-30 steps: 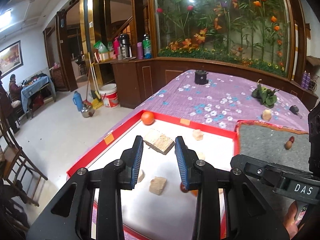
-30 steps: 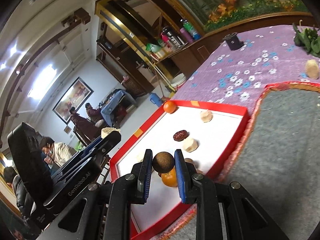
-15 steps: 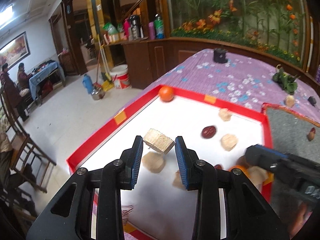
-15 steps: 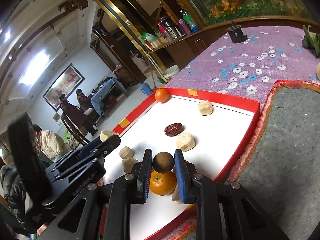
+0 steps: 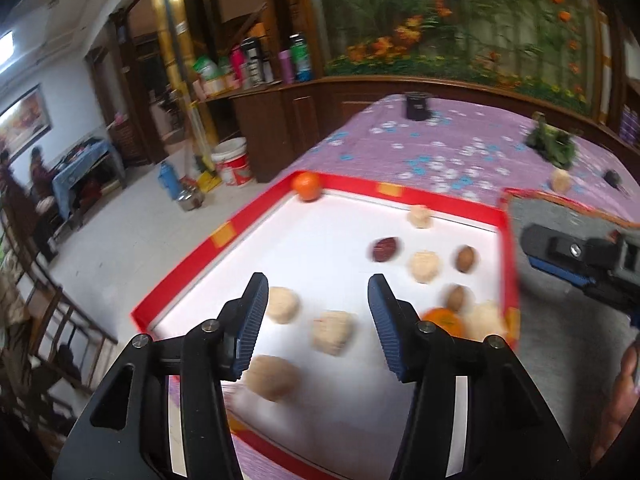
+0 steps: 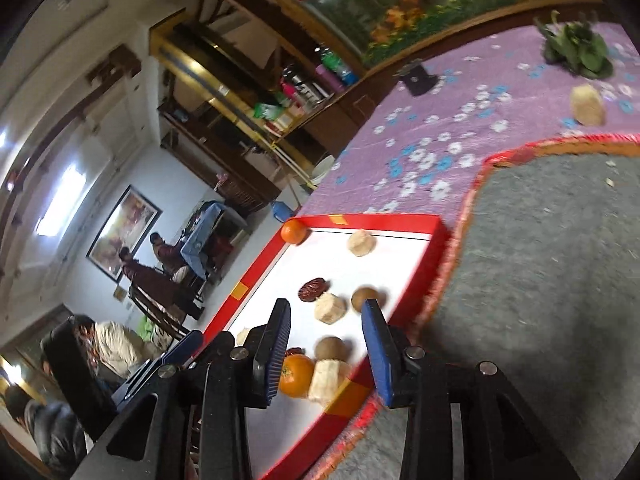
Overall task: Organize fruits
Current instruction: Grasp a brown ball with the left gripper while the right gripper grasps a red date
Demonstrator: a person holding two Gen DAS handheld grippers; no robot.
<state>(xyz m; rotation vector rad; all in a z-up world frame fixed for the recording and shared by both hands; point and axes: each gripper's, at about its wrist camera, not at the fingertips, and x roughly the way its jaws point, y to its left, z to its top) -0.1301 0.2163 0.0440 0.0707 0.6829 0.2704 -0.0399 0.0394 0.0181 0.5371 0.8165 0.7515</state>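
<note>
Both grippers, left (image 5: pixel 318 316) and right (image 6: pixel 326 338), hang over the red-rimmed tray (image 5: pixel 256 220) with jaws just opened and empty, fruits (image 5: pixel 424 266) scattered below, bare white floor toward its left edge.

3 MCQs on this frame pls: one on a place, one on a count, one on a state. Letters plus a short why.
1. Where does the far orange lie?
A. In a far corner of the red-rimmed tray
B. On the grey mat
C. On the purple cloth

2. How many oranges are in the tray?
A. One
B. Two
C. Four

3. How does the right gripper stand?
A. Shut on a brown round fruit
B. Open, nothing held
C. Shut on an orange

Key: 1 A, the orange sits against the red rim at the corner. 2 B, one in the far corner and a near orange by the right gripper. 3 B, its jaws have just been opening; the brown round fruit lies on the tray floor between them, untouched by the pads.
</note>
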